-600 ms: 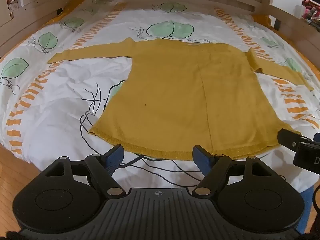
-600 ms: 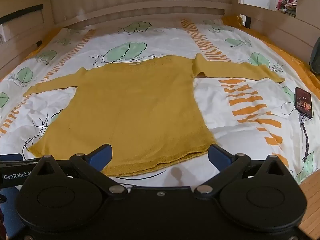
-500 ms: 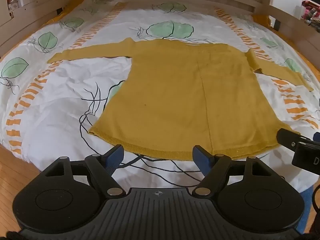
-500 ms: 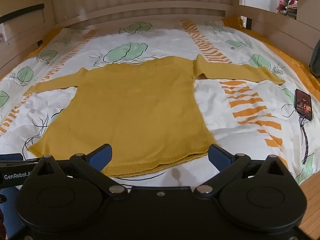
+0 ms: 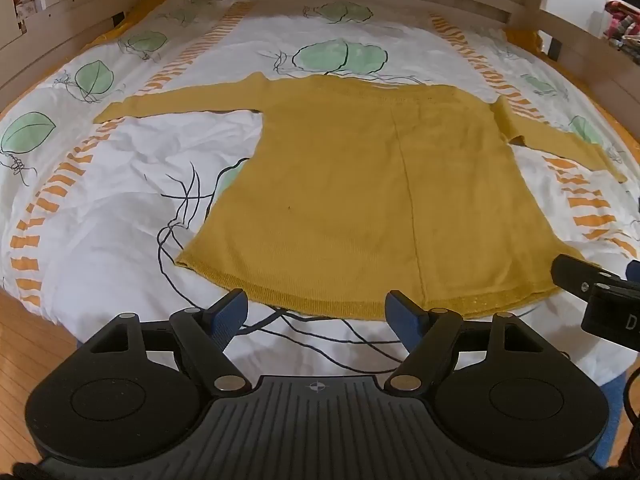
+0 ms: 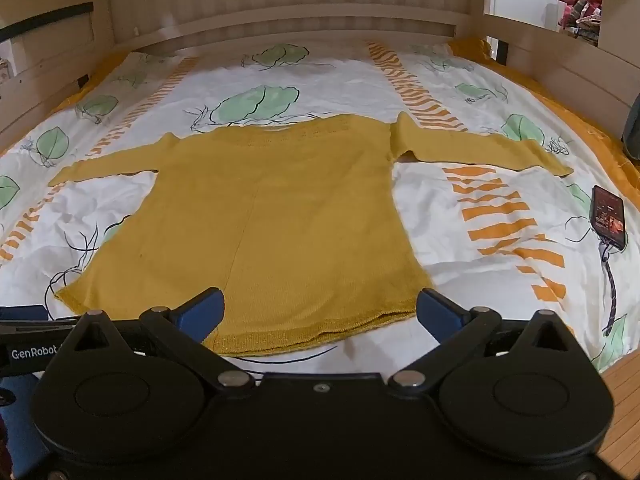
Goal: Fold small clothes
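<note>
Lying flat with both sleeves spread, the yellow sweater (image 5: pixel 368 192) rests on the leaf-print bed (image 5: pixel 100 208), while the left tongs (image 5: pixel 316 312) and right tongs (image 6: pixel 320 308) hover apart and empty near its hem, seemingly without touching it.

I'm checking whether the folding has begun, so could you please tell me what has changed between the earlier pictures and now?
Nothing has visibly changed. The yellow sweater lies spread flat on the bed cover with both sleeves out, the phone rests near the cover's edge, and the left tool and right tool stay open at the hem, holding nothing.
</note>
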